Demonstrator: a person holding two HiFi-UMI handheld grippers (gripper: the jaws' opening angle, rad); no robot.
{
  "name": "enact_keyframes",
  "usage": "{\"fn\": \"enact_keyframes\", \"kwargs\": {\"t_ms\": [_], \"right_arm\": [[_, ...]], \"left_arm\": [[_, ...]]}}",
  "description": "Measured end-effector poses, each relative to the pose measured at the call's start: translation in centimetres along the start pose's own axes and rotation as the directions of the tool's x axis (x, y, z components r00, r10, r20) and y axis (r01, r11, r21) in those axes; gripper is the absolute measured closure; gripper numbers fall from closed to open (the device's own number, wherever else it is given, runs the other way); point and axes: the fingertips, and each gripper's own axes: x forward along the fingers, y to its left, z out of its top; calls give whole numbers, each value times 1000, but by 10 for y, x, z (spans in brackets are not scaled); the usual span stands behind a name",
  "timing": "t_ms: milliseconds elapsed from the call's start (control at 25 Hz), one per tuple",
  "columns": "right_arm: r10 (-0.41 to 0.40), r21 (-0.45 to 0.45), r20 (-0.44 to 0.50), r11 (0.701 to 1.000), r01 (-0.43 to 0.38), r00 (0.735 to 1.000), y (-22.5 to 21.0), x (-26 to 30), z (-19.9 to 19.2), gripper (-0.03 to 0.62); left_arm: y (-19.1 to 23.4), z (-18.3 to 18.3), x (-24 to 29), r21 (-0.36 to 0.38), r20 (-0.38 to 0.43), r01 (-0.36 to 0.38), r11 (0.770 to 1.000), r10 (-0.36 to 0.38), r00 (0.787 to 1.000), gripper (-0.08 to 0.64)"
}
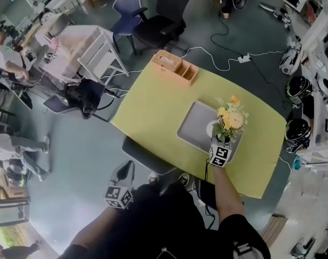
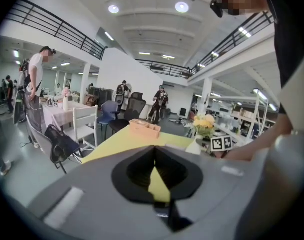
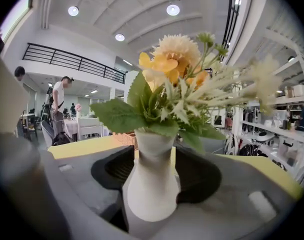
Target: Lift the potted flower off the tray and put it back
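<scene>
surface: yellow table (image 1: 153, 107) (grey tray (image 1: 195, 124) on it) | room: open hall

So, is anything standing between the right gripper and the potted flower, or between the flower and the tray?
Nothing visible does. The potted flower stands right between the open jaws of the right gripper, and it appears to sit on the right side of the tray.

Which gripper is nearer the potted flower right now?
Right. The right gripper has the potted flower between its jaws, on the tray; the left gripper hangs beyond the table, well clear of it.
</scene>
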Motion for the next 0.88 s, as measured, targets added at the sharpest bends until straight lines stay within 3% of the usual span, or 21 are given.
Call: {"fn": "enact_keyframes", "kwargs": {"t_ms": [480,880], "right_arm": [[-70,22,-73,997,72,995,3,-73,-1,333],[-97,98,-57,990,102,994,24,-162,44,333]], "left_arm": [[2,18,15,13,30,140,990,-141,990,552],[-12,41,38,68,37,307,949,-310,950,552]]}}
